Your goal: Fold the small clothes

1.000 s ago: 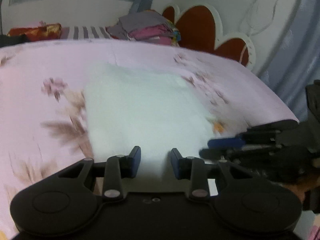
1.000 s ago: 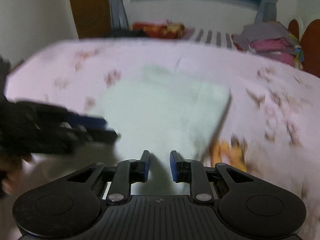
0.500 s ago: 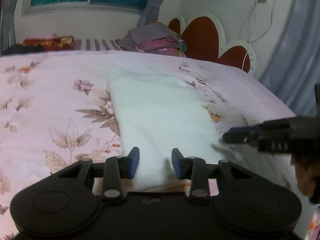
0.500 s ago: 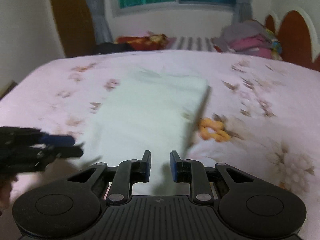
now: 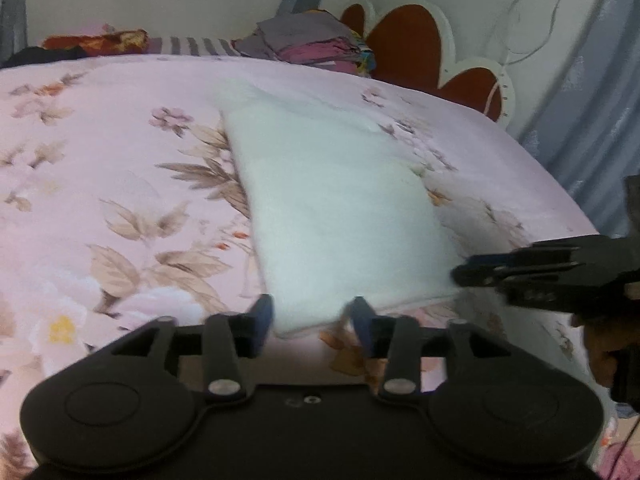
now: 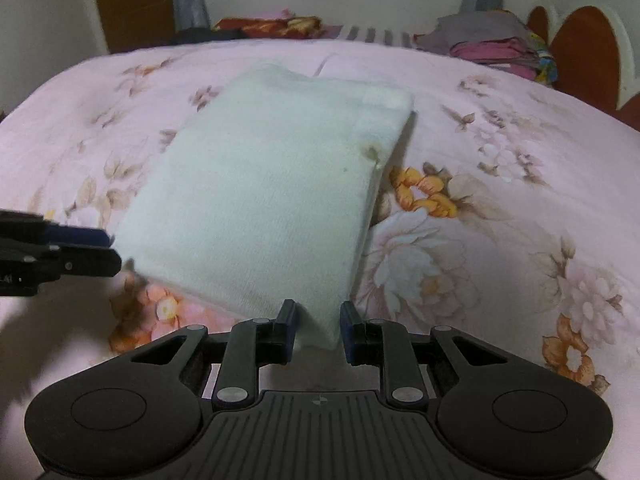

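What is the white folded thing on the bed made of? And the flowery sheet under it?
The white folded cloth looks like soft knit or terry fabric, probably cotton: matte, with fine ribbed lines and thick, rounded edges. The flowery sheet looks like thin woven cloth, smooth with a faint sheen; the pink flowers seem printed on. Its exact fibre cannot be told.

Right claw (image 5: 460,274) partly cut off, perhaps blurred

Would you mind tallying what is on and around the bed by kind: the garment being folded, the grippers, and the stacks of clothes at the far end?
White folded garment on the floral bedsheet: 1
Grippers: 2, the left gripper and the right gripper
Stack of folded clothes by the headboard: 1
Total: 4
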The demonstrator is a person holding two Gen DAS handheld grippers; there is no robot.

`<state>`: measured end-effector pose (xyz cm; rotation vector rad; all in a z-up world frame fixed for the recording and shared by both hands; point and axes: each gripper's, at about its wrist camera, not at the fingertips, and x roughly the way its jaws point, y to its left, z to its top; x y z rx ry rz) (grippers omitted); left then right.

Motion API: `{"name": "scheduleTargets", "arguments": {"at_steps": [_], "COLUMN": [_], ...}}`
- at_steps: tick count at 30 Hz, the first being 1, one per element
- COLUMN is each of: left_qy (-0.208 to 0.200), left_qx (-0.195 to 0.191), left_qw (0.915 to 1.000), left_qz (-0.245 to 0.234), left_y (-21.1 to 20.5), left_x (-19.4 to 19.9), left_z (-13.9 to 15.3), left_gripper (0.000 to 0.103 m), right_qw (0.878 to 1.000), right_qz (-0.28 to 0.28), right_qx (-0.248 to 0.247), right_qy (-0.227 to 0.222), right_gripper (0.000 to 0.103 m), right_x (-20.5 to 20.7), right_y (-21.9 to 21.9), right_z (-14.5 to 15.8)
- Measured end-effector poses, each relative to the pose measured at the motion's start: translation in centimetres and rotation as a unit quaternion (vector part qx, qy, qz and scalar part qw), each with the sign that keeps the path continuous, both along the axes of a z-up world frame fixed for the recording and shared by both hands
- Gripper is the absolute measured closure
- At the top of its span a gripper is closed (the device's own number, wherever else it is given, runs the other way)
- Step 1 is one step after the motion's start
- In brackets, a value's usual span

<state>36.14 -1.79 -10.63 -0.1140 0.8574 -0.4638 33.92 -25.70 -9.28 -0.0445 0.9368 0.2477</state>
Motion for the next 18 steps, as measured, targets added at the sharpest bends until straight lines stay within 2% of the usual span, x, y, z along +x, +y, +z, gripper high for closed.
{"name": "scheduleTargets", "arguments": {"at_steps": [1,2,6,10,12,15,17,18], "left_qy": [-0.007,-0.016,-0.016,-0.014,-0.013,-0.021,-0.018,-0.015], "left_qx": [0.004,0.002,-0.007,-0.01,-0.012,-0.014,-0.03,-0.035], "left_qw": [0.9999,0.9996,0.9993,0.9994,0.9994,0.999,0.9983,0.9978], "left_qz": [0.011,0.023,0.033,0.031,0.03,0.037,0.046,0.054], "left_y": [0.3,0.6,1.3,1.2,1.1,0.9,0.7,0.4], "left_x": [-0.1,-0.2,0.5,1.3,1.8,3.2,4.9,6.0], "left_z": [0.2,0.4,0.7,0.8,0.8,1.1,1.2,1.2], "left_gripper": [0.022,0.012,0.012,0.012,0.012,0.015,0.025,0.025], "right_qw": [1.0,1.0,0.997,0.992,0.989,0.989,0.99,0.99], "right_qz": [-0.009,-0.018,-0.063,-0.112,-0.13,-0.121,-0.099,-0.088], "right_qx": [0.003,0.005,0.019,0.051,0.065,0.07,0.073,0.073], "right_qy": [-0.01,-0.016,-0.044,-0.039,-0.037,-0.054,-0.07,-0.08], "right_gripper": [0.081,0.081,0.081,0.081,0.074,0.072,0.072,0.072], "right_x": [-0.2,-0.5,-0.3,1.1,1.8,2.8,3.9,4.4], "right_y": [0.0,-0.3,-0.8,-1.5,-1.7,-1.0,0.0,0.5], "right_z": [0.5,1.0,2.4,3.2,3.5,4.1,4.4,4.4]}}
